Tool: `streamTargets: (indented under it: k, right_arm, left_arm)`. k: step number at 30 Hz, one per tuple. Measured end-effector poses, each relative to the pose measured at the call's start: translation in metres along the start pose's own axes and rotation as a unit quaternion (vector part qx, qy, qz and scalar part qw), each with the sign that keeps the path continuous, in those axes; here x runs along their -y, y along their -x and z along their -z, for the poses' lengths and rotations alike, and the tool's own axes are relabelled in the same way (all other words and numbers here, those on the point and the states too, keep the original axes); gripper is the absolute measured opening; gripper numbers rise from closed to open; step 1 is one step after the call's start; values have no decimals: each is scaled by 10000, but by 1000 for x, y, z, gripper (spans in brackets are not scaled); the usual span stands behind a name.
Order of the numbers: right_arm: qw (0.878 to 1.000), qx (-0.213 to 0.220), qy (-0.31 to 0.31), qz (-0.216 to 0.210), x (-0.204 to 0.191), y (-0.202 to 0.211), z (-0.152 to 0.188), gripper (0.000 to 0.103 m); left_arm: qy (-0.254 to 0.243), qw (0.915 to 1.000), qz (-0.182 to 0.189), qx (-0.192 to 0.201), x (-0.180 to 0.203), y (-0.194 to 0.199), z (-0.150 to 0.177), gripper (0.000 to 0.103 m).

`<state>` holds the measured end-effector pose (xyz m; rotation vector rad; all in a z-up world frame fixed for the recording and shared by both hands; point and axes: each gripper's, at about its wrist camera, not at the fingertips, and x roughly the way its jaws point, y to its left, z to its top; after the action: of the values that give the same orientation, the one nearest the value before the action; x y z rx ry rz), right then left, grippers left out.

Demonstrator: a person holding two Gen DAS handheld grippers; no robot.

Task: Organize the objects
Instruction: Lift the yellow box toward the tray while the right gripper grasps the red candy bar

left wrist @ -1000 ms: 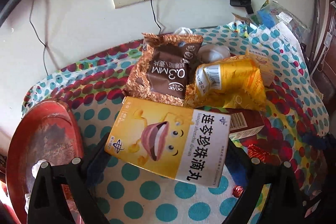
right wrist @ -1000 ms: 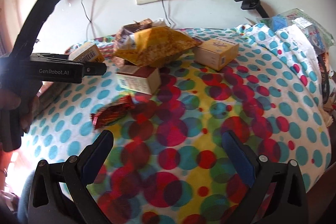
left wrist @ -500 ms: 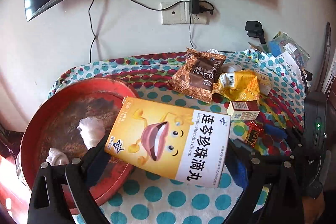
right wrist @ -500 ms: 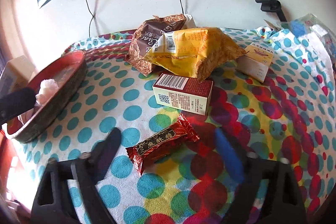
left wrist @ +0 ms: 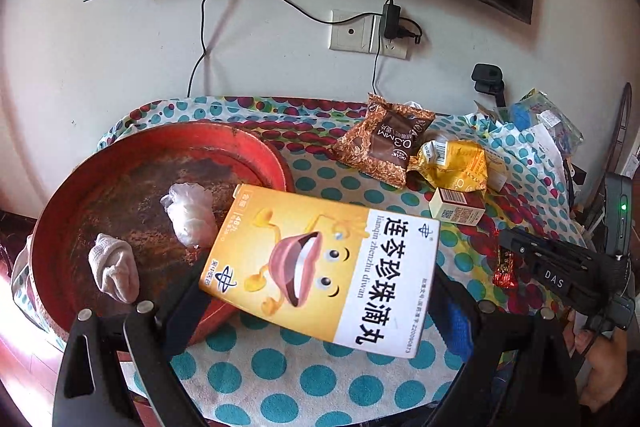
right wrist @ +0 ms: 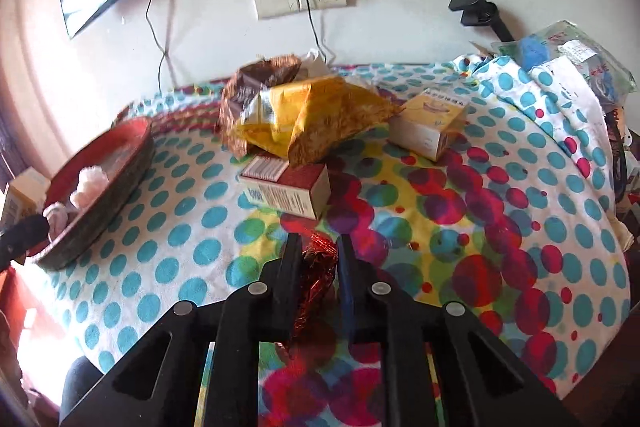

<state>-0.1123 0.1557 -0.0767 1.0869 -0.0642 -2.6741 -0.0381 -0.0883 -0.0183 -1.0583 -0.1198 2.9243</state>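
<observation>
The left gripper [left wrist: 320, 311] pointed down at a slant with its two black fingers [left wrist: 188, 311] spread wide, clamped on the edges of a large yellow box [left wrist: 320, 267] held flat between them. The right gripper [right wrist: 318, 267] also tilted downward, its fingers drawn close together and pinching a red foil-wrapped snack [right wrist: 316, 275] (crumpled between the pads). In the left wrist view, a hand [left wrist: 604, 363] gripped the right gripper's handle at the lower right edge.

Ahead of the right fingers, a brown box [right wrist: 290, 190] and a heap of snack bags [right wrist: 308, 115] blocked the way; bare dotted cloth [right wrist: 520, 227] lay open to their right.
</observation>
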Motion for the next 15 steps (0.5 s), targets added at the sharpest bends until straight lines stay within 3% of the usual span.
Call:
streamTargets:
  k: [2,3,4,8,10,11,12,15]
  right_arm:
    - [9999,94,-36,136,0,4,4,36]
    - [9998,39,-19,193,-2,4,6,63]
    - [9998,22,-24,213,-2,3,9,78]
    - [9997,-30,79,235,-13,-3,23,78]
    - [9975,148,459,513,-24,-4,30,55]
    - [9972,237,544,448,-26,-2,32,44]
    - [9972,242,550,436,-25,-2,31,22]
    - [9979,257,478,347,-18,0,24,21]
  left_arm:
    - [41,10000,19,-8,0,0,0,99]
    - [38,10000,25,0,0,1,1,98]
    - [21,10000,24,10,1,1,1,98]
    - [-71,10000,17,-21,5,0,5,99]
    - [-80,10000,19,-28,6,0,6,99]
    - [-81,10000,10,-16,6,0,6,99]
    - [-78,10000,5,-7,6,0,6,99]
    - [-24,10000,-72,-1,2,-1,6,99]
